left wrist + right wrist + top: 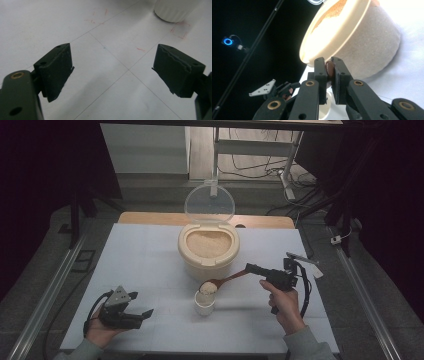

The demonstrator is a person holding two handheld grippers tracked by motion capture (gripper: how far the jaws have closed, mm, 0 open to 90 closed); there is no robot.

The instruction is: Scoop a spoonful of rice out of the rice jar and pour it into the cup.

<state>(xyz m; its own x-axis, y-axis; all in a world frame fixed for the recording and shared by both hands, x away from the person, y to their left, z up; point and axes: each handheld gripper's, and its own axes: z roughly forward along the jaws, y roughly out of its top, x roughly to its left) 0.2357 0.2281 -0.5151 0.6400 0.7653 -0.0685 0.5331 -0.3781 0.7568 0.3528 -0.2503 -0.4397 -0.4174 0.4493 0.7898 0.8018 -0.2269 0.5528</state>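
A cream container (208, 251) full of pale grain, its clear lid (209, 204) tipped up behind it, stands in the middle of the table. My right gripper (251, 268) is shut on the handle of a brown wooden spoon (226, 280), whose bowl holds a heap of grain just above a small white cup (204, 303). In the right gripper view the jaws pinch the spoon handle (329, 68) with the container (367, 42) tilted behind. My left gripper (139, 305) rests low at the front left, open and empty; its fingers (58, 68) stand wide apart over bare table.
The white table cover (140, 260) has thin grid lines and faint red marks (180, 31). The cup's base (175, 10) shows at the top of the left gripper view. Metal rails (45, 300) run along both table sides. A desk frame and cables lie beyond the far edge.
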